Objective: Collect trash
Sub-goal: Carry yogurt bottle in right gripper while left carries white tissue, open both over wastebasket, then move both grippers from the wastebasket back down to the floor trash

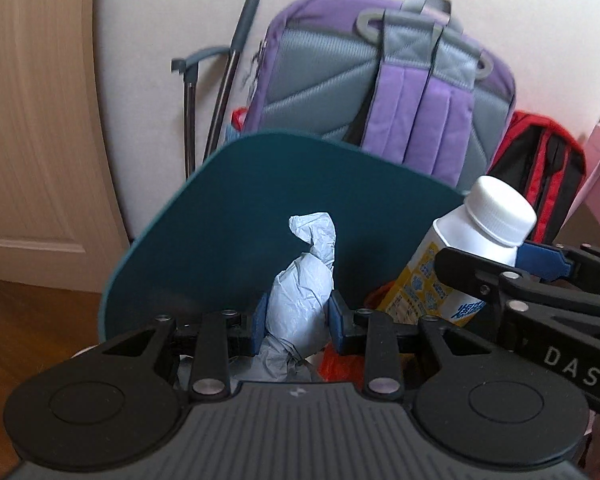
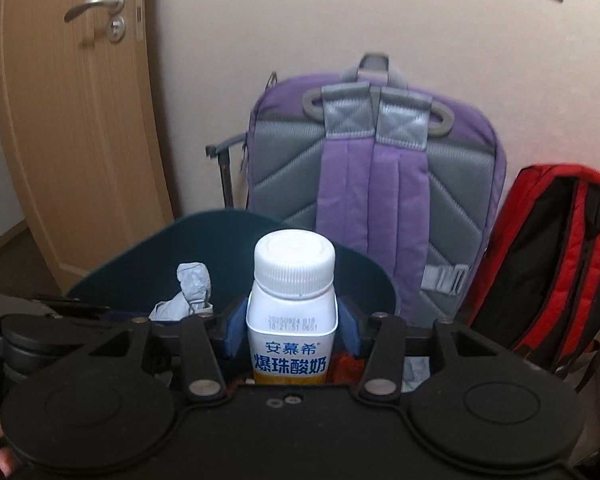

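Trouble from here would most likely come at the drop: both loads hang over the dark teal plastic bin [image 1: 228,216], whose raised lid stands behind them, and the two tools sit close together, so a release made too near the rim could send a piece onto the wooden floor [image 1: 28,320]. The crumpled pale grey paper wad [image 1: 300,300] is light and springy (it may cling to a pad instead of falling), while the white plastic yoghurt bottle with a screw cap and yellow-and-blue label [image 2: 291,320] is top-heavy and could tip out sideways if it strikes the rim.

Left gripper [image 1: 298,318]: jaws drawn fairly narrow, blue pads pressing both sides of the wad, which is squeezed between them above orange rubbish already in the bin.

Right gripper [image 2: 292,326]: jaws spread wide, pads clamped against the bottle's shoulders, bottle upright. A purple and grey fabric backpack [image 2: 372,184] leans on the wall just behind the bin.
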The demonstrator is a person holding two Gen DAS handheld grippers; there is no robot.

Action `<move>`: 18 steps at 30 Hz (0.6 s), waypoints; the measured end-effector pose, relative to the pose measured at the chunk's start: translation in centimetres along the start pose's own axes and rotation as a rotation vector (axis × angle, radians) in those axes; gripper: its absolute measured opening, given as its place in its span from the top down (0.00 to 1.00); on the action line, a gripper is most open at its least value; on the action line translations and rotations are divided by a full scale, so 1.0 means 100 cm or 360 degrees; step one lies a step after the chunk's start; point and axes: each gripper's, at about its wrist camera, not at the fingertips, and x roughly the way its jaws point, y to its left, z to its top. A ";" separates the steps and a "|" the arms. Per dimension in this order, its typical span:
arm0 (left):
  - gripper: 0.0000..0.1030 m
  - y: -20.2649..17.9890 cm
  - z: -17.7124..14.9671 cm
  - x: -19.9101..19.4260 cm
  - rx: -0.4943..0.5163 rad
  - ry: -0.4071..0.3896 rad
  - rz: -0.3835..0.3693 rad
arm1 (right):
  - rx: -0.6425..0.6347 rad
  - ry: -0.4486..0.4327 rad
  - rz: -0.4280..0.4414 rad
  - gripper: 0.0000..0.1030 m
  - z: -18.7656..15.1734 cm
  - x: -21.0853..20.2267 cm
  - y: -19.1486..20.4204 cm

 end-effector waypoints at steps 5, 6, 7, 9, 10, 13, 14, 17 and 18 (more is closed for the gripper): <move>0.69 -0.003 -0.004 0.003 0.0060 0.0007 0.0020 | -0.0047 0.0037 -0.0003 0.53 -0.005 0.004 0.003; 0.69 -0.004 -0.003 0.003 0.0055 0.0011 0.0016 | -0.0055 0.0039 -0.0002 0.53 -0.004 0.005 0.002; 0.67 -0.004 -0.004 0.001 0.0050 0.0009 0.0011 | -0.0062 0.0039 0.0000 0.53 -0.004 0.004 0.003; 0.58 -0.006 -0.005 -0.003 0.0043 -0.0006 0.0007 | -0.0062 0.0027 -0.0009 0.53 -0.004 0.000 0.003; 0.53 -0.007 -0.005 -0.006 0.0045 -0.0019 0.0011 | -0.0057 0.0021 -0.0008 0.53 -0.004 -0.003 0.003; 0.44 -0.010 -0.007 -0.016 0.0058 -0.0048 0.0007 | -0.0036 0.0006 -0.0003 0.53 -0.003 -0.014 0.000; 0.43 -0.012 -0.009 -0.021 0.0059 -0.0060 0.0003 | -0.0032 0.0000 0.0000 0.53 -0.003 -0.019 0.000; 0.37 -0.014 -0.014 -0.036 0.0047 -0.0078 0.0000 | -0.0010 -0.0030 0.0012 0.53 -0.006 -0.040 -0.004; 0.37 -0.015 -0.017 -0.043 0.0043 -0.0089 -0.0011 | -0.0006 -0.0033 0.0020 0.53 -0.007 -0.046 -0.005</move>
